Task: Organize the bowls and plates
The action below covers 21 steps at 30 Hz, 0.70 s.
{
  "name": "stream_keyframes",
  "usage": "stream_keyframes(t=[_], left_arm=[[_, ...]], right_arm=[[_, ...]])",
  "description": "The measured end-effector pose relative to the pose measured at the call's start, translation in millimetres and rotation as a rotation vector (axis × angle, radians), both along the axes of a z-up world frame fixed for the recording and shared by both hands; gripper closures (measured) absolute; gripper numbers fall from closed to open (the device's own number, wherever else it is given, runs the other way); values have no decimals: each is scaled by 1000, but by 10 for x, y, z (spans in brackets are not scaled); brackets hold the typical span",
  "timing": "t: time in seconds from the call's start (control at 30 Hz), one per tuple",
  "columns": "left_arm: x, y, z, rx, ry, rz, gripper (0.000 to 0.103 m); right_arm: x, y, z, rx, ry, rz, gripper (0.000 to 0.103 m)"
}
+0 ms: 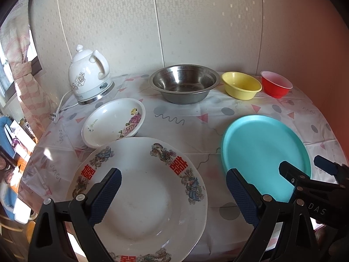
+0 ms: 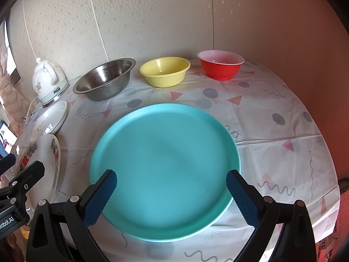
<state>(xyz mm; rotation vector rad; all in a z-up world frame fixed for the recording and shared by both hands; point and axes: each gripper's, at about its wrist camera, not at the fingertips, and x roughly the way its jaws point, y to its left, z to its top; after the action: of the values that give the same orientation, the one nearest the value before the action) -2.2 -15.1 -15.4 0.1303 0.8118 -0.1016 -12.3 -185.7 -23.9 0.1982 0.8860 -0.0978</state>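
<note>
A large white plate with red characters and dragons [image 1: 144, 198] lies near the table's front edge, and my left gripper [image 1: 173, 180] hovers open above it. A turquoise plate [image 2: 165, 159] lies to its right, under my open right gripper [image 2: 171, 182], which holds nothing. Behind the white plate sits a smaller floral dish [image 1: 114, 122]. Along the back stand a steel bowl [image 1: 184, 83], a yellow bowl [image 1: 241, 85] and a red bowl [image 1: 276, 84]. In the left wrist view the right gripper [image 1: 302, 168] shows over the turquoise plate [image 1: 261, 150].
A white ceramic kettle [image 1: 88, 76] with cord and plug stands at the back left on the patterned tablecloth [image 1: 196, 118]. A padded wall rises right behind the bowls. The round table drops off at the left, right and front.
</note>
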Motion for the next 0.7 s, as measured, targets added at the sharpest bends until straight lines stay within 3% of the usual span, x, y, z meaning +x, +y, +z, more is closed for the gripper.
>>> stream_keyframes(t=[0.23, 0.3, 0.53, 0.6, 0.7], left_arm=[[78, -46, -2, -6, 19, -41, 6], [138, -55, -8, -29, 49, -65, 8], [441, -169, -44, -128, 173, -181, 39], [523, -231, -80, -142, 212, -214, 54], [653, -308, -153, -167, 288, -242, 68]], right_arm=[[-30, -218, -29, 82, 24, -29, 2], [-49, -321, -51, 123, 37, -36, 8], [-134, -677, -78, 180, 51, -90, 26], [-123, -739, -101, 175, 66, -99, 42], [-104, -780, -146, 185, 92, -104, 58]])
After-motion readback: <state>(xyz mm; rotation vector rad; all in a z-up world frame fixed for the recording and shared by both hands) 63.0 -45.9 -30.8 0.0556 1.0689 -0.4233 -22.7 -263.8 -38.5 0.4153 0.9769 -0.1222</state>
